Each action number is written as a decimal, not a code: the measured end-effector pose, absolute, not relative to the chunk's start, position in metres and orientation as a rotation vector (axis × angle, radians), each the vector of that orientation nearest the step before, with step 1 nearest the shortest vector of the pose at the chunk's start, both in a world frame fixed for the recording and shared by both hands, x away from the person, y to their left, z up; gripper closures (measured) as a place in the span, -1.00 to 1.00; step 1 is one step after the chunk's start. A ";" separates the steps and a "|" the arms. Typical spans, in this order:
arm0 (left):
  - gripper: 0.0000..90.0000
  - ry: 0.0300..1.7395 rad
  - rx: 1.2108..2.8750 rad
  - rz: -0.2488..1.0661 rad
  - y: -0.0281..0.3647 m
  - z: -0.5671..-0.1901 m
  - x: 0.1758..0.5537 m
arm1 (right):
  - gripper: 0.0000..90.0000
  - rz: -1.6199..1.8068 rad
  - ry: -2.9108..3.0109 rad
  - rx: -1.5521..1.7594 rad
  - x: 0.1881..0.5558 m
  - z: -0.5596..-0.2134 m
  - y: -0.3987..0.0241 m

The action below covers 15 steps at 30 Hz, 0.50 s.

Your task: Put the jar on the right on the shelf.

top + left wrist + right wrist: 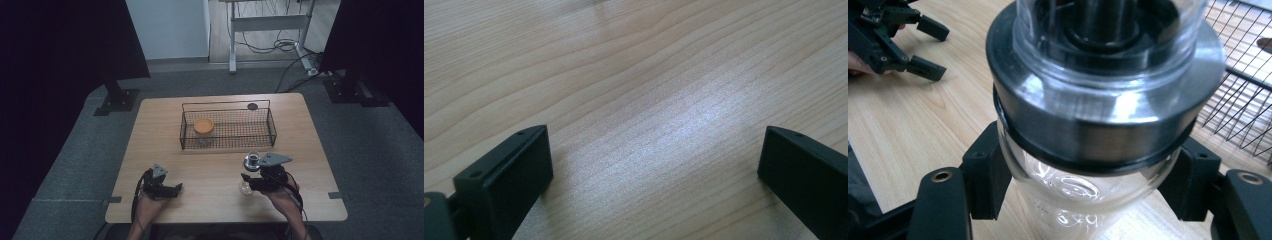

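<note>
Glass jar point(1083, 165) with a steel collar stands upright near the bench's point(165, 145) right front, clamped by the right gripper point(248, 181); wire basket point(227, 131) lies just beyond. Left gripper point(176, 189), jaws apart, rests empty at left.

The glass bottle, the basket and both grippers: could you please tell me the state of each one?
Glass bottle: upright on the table, metal-collared lid on, gripped below the collar.
Right gripper: shut on the glass bottle.
Left gripper: open, nothing between its fingers.
Wire basket: holds an orange lid.
</note>
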State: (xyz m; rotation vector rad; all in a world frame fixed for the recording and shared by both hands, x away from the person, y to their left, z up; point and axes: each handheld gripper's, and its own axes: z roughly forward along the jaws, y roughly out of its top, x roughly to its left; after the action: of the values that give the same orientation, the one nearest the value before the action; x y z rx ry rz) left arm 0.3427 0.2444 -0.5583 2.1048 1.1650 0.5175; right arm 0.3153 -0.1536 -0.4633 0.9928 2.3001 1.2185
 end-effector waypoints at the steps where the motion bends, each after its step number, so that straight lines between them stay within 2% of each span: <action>1: -0.98 1.165 2.104 0.517 0.244 -0.558 0.343 | -0.31 1.219 2.298 0.993 0.316 -0.462 -0.154; 15: -0.98 1.167 2.101 0.518 0.244 -0.558 0.343 | -0.31 1.231 2.267 1.011 0.333 -0.454 -0.155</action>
State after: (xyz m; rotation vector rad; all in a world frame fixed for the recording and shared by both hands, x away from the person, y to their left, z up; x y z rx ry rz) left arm 0.3427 0.2442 -0.5584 2.1011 1.1670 0.5176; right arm 0.3329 -0.1546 -0.4543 1.0108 2.2670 1.2309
